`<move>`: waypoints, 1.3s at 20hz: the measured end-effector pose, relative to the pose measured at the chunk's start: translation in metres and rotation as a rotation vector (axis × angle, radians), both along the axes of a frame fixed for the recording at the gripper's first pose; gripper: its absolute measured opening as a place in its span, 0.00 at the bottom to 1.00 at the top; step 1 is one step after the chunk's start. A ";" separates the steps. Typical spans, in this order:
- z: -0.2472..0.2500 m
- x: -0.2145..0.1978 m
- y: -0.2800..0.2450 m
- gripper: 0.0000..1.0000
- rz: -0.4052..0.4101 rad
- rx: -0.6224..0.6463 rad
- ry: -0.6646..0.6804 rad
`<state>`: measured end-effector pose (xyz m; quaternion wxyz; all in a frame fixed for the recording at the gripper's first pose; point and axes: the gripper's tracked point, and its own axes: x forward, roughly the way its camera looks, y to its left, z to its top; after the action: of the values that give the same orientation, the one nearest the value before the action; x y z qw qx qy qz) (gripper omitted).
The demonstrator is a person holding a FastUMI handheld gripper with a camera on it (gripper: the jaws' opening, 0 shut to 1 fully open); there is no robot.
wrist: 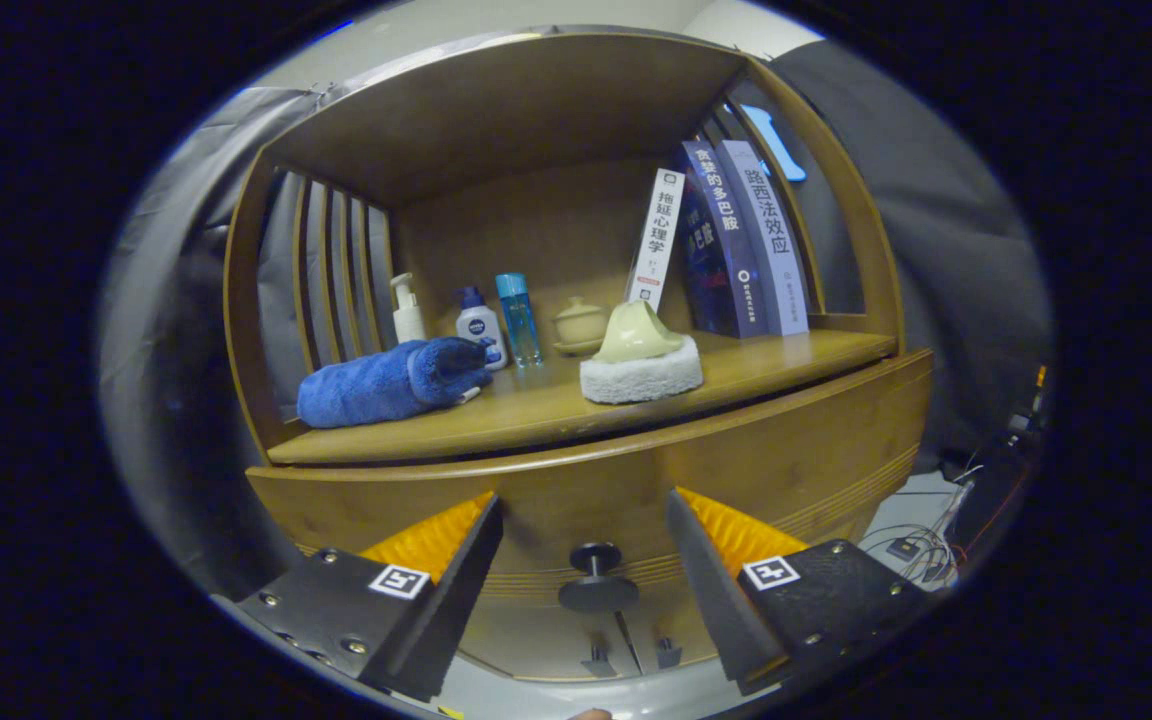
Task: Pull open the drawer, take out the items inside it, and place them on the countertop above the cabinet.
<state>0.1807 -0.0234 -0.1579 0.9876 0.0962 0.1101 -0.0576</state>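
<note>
Wooden cabinet (pixel 576 470) fills mid-frame; your gripper (pixel 584 570) is spread apart, so center the knob (pixel 596 580) low between the fingers, then squeeze.

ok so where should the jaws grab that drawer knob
Take the black knob by its thin stem, behind the round disc, coming straight on at the drawer front. The disc gives the jaws a lip to pull against. The gripper is open, with the knob between its fingers.
</note>
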 end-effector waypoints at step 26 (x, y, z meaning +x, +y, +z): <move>0.037 -0.022 -0.009 0.98 -0.084 -0.046 -0.053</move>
<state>0.1588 -0.0325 -0.1212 0.9888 0.0794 0.0785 -0.0988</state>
